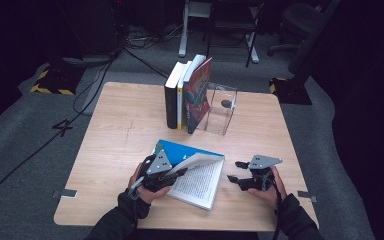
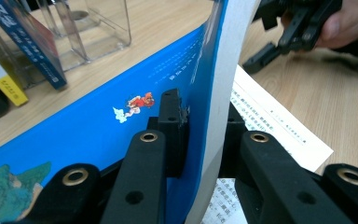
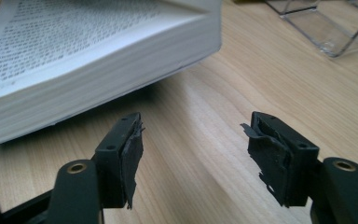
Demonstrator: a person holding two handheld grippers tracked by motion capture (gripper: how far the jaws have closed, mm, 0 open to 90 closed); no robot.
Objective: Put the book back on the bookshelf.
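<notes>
1. My left gripper (image 1: 176,174) pinches the blue front cover (image 2: 98,126) of the open paperback (image 1: 195,177); in the left gripper view, one jaw presses the cover's printed outer face and the other its white inner side, with the cover lifted and curved above the text pages.

2. My left hand (image 1: 142,187) sits at the near edge of the wooden table (image 1: 120,130), and the paperback lies flat just right of it, at the near middle of the table, with printed pages facing up.

3. My right gripper (image 1: 235,171) hovers just beside the paperback's right edge, apart from it; in the right gripper view its jaws stand partly open with nothing but bare tabletop between them, and the thick block of pages (image 3: 98,79) lies ahead and to the left.

4. My right hand (image 1: 267,187) holds that gripper low over the table, near its front right side.

5. Farther back, a row of upright books (image 1: 186,95) stands at the table's far middle: a black-spined one, a yellow-spined one, and a colourful one leaning against them.

6. A clear acrylic bookend (image 1: 222,110) stands touching the leaning book on its right side.

7. Beyond the table, cables (image 1: 100,70) trail across the grey floor.
</notes>
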